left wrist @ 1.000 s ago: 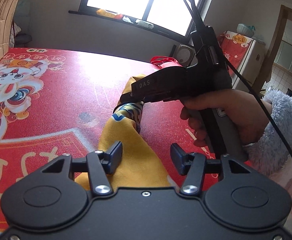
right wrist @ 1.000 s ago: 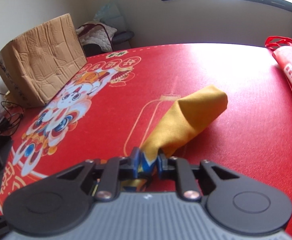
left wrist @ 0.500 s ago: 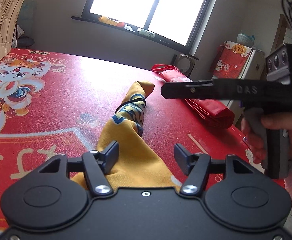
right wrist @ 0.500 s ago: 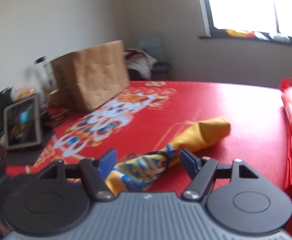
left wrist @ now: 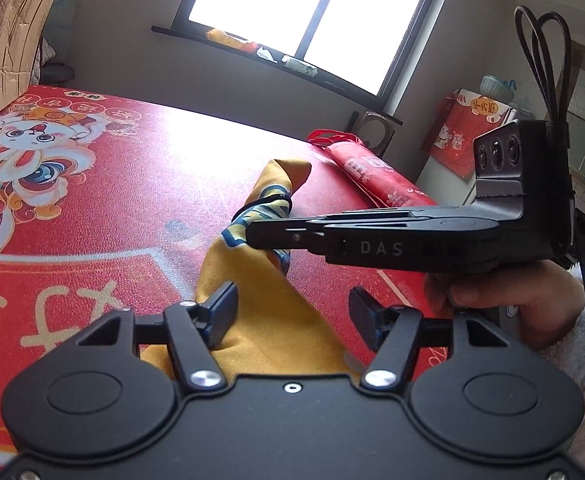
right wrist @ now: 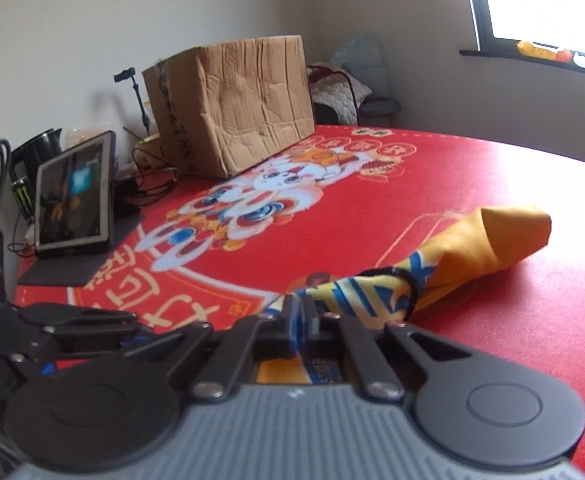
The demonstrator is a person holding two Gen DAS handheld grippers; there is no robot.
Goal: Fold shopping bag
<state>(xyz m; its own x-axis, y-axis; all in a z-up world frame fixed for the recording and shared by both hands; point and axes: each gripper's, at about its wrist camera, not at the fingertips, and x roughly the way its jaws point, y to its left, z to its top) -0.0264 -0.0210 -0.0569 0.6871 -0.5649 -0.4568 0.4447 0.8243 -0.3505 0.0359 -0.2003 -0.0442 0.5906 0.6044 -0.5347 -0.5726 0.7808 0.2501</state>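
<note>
Pinching the printed middle of the rolled yellow bag (right wrist: 444, 264) lying on the red table (left wrist: 104, 208) with right gripper (right wrist: 301, 316) clamped, left gripper (left wrist: 292, 316) gaping over the near end; keeping tension low, avoiding unrolling.

Left wrist view: near end of the yellow shopping bag (left wrist: 252, 320) is hidden under the left gripper (left wrist: 292, 316) body; the bag's middle is crossed by the right gripper (left wrist: 276, 236). Cardboard box (left wrist: 4, 36) cut off by the top and left edges. Window (left wrist: 304, 12) overexposed, nothing readable outside.

Right wrist view: bag fabric behind the pinched fingertips is covered by the gripper housing. Tablet (right wrist: 74, 196) screen blurred, content unreadable. Window cut by the right edge.
</note>
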